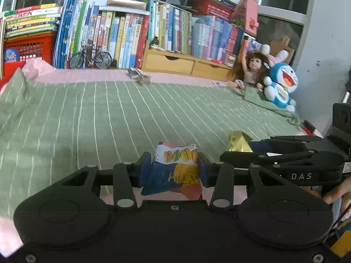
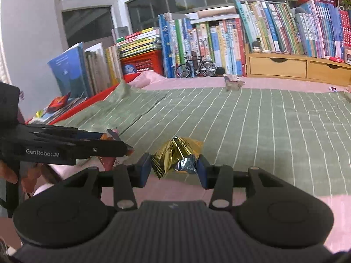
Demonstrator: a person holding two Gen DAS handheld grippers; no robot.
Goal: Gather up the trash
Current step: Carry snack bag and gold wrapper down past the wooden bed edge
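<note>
Gold wrapper [image 2: 175,155] pinched in right tongs [image 2: 174,168]; macaron packet [image 1: 175,166] in left tongs [image 1: 174,168]; one each.

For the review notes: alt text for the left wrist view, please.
The left gripper pinches a macaron-print snack wrapper above a green striped bedspread. Beside it, the right gripper holds a gold foil wrapper; more crumpled trash lies near the books.

"DAS" is printed in pale letters on the side of the right gripper [image 1: 240,151]. "GenRobot.AI" is printed on the side of the left gripper [image 2: 122,148]. Book spines cannot be read.
</note>
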